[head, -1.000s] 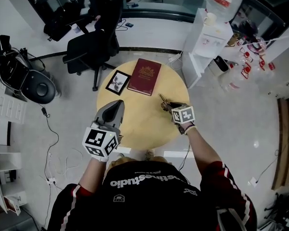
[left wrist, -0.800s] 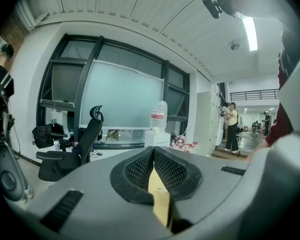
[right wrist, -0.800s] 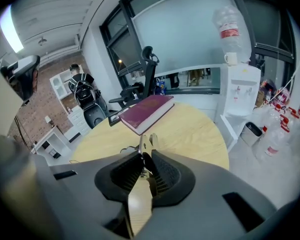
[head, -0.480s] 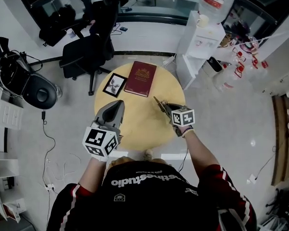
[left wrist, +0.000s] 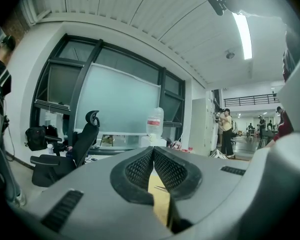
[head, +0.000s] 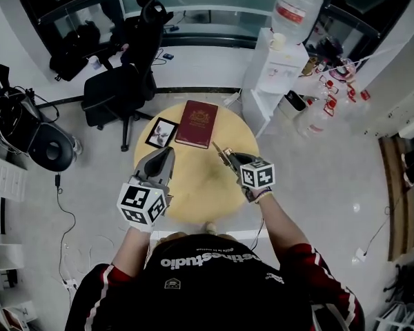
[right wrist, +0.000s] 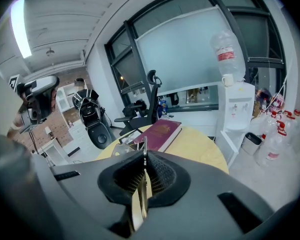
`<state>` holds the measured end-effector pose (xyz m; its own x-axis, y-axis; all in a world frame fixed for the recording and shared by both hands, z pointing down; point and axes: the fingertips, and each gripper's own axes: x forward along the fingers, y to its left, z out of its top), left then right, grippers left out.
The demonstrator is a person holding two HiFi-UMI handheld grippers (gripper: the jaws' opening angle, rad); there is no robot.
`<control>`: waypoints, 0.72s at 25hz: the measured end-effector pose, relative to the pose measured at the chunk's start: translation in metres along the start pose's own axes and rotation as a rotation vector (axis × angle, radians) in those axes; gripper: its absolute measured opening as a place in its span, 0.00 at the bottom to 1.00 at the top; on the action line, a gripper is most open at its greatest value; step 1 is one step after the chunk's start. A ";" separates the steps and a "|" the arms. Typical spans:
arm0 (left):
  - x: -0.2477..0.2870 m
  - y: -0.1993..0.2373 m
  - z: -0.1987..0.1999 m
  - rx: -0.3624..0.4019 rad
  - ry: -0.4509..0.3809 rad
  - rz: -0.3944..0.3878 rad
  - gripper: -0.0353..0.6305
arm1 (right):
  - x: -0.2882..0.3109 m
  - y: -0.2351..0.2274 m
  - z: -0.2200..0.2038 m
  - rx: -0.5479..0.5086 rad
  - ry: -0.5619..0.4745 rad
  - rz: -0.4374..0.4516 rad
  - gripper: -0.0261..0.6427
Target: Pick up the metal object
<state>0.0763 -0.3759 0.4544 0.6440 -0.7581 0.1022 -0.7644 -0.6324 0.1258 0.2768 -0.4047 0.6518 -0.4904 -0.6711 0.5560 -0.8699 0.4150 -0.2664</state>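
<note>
My right gripper (head: pixel 229 159) is shut on a thin metal object (head: pixel 221 154) and holds it above the right side of the round wooden table (head: pixel 193 188). In the right gripper view the metal strip (right wrist: pixel 144 150) stands on edge between the pads, and its tip pokes out past my right gripper (right wrist: pixel 143 160). My left gripper (head: pixel 167 153) hovers over the table's left side with nothing in it. In the left gripper view my left gripper (left wrist: pixel 153 152) has its pad tips touching.
A dark red book (head: pixel 196 123) and a small framed picture (head: pixel 161 133) lie at the table's far side. A black office chair (head: pixel 124 81) stands beyond the table on the left. A white water dispenser (head: pixel 279 54) stands beyond it on the right.
The right gripper's jaws closed on the metal object, which lay on the table, and raised it off the surface. The left gripper has stayed where it was.
</note>
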 end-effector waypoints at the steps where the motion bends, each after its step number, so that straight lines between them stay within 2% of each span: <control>1: 0.000 0.002 0.002 0.001 -0.002 -0.004 0.08 | -0.002 0.003 0.003 0.003 -0.010 -0.002 0.08; 9: -0.008 0.013 0.016 0.006 -0.016 -0.046 0.08 | -0.031 0.045 0.021 0.034 -0.100 -0.018 0.08; 15: -0.014 0.022 0.022 -0.020 -0.045 -0.068 0.08 | -0.056 0.072 0.037 0.028 -0.146 -0.052 0.08; 18: -0.024 0.027 0.023 -0.058 -0.057 -0.074 0.08 | -0.064 0.084 0.042 0.015 -0.141 -0.099 0.08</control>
<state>0.0393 -0.3785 0.4324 0.6947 -0.7185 0.0341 -0.7106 -0.6781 0.1879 0.2331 -0.3529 0.5604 -0.4040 -0.7881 0.4644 -0.9144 0.3342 -0.2285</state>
